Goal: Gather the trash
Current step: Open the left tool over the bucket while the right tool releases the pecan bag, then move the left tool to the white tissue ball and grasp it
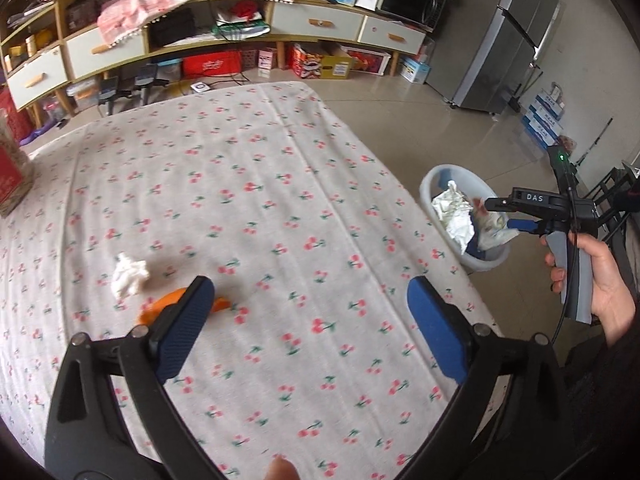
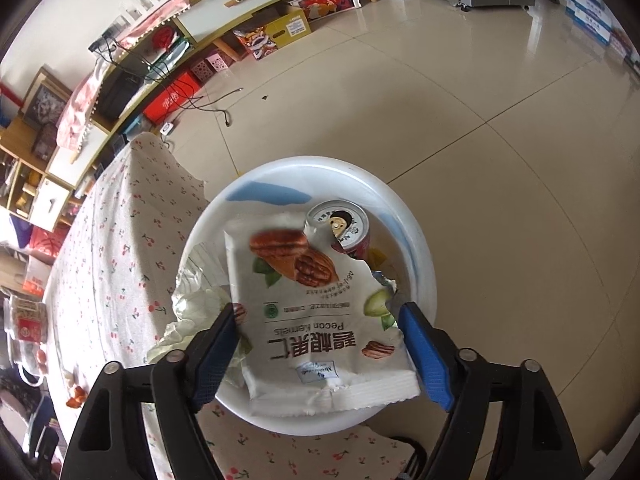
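Observation:
My left gripper is open and empty above the cherry-print tablecloth. A crumpled white tissue and an orange peel lie on the cloth just left of its left finger. My right gripper is open wide over the white trash bin, which stands on the floor beside the table. A pecan snack wrapper lies between its fingers, above the bin; I cannot tell whether it is free of the pads. A drink can and crumpled paper lie in the bin. The right gripper and bin also show in the left wrist view.
A long low cabinet with drawers runs along the far wall, with boxes under it. A grey fridge stands at the right. A red box sits at the table's left edge. The floor is tiled.

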A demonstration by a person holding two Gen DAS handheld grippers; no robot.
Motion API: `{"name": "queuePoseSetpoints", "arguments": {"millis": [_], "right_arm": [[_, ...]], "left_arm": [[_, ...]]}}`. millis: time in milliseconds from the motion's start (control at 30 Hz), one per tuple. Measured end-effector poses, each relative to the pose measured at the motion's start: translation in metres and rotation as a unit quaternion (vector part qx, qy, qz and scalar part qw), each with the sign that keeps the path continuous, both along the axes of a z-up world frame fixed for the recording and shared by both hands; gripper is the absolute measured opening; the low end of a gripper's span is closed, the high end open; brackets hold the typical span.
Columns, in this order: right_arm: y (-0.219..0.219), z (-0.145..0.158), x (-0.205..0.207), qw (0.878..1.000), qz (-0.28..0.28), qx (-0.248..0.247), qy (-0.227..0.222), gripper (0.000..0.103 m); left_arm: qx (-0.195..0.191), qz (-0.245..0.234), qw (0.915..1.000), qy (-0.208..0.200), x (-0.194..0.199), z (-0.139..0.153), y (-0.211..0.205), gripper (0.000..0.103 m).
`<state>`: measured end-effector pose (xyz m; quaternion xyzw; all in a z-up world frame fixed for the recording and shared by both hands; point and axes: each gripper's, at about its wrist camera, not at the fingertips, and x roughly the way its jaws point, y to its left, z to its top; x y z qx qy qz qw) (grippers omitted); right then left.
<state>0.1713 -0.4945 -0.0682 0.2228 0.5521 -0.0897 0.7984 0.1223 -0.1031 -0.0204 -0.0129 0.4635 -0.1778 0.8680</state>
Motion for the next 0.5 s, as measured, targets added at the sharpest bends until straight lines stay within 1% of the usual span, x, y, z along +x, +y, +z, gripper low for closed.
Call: {"name": "queuePoseSetpoints", "arguments": {"millis": [67, 167, 333, 500], "right_arm": [[0.004, 0.005, 0.0, 1.0, 0.005, -0.006, -0.008, 0.091], [0.013, 0.014, 0.001, 0.999, 0.017, -0.026, -0.019, 0.099], [0.03, 0.028, 0.002, 0.998, 0.03, -0.056, -0.027, 0.1], [0.051, 0.039, 0.001, 0.997, 0.048, -0.063, -0.023, 0.1]], "left_arm": [[0.007, 0.009, 0.9999, 0.0, -0.001, 0.0, 0.011, 0.098], [0.015, 0.019, 0.9997, -0.001, -0.005, -0.001, 0.024, 0.099], [0.022, 0.035, 0.9992, -0.002, -0.009, 0.002, 0.047, 0.099], [0.032, 0.056, 0.9979, 0.006, -0.013, 0.003, 0.075, 0.099]]}}
